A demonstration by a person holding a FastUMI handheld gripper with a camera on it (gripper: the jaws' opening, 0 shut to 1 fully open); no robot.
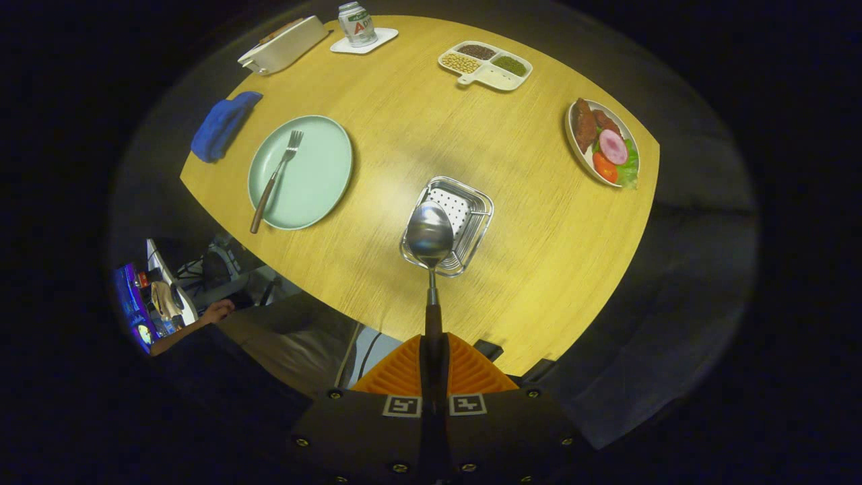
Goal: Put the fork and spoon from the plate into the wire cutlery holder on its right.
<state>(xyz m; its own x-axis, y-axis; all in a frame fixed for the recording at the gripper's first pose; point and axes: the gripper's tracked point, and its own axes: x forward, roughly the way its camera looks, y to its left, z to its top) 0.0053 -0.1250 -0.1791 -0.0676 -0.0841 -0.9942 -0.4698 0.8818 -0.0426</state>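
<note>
One spoon (429, 236), clamped in the gripper (434, 367), hangs over the holder (471, 222).

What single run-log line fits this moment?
gripper: shut on spoon | spoon: above wire holder | fork: on plate

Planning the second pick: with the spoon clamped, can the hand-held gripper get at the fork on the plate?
Probably not yet. The hand-held gripper is shut on the spoon, held over the cutlery holder. The fork lies uncovered on the plate, so the way looks free afterwards.
</note>
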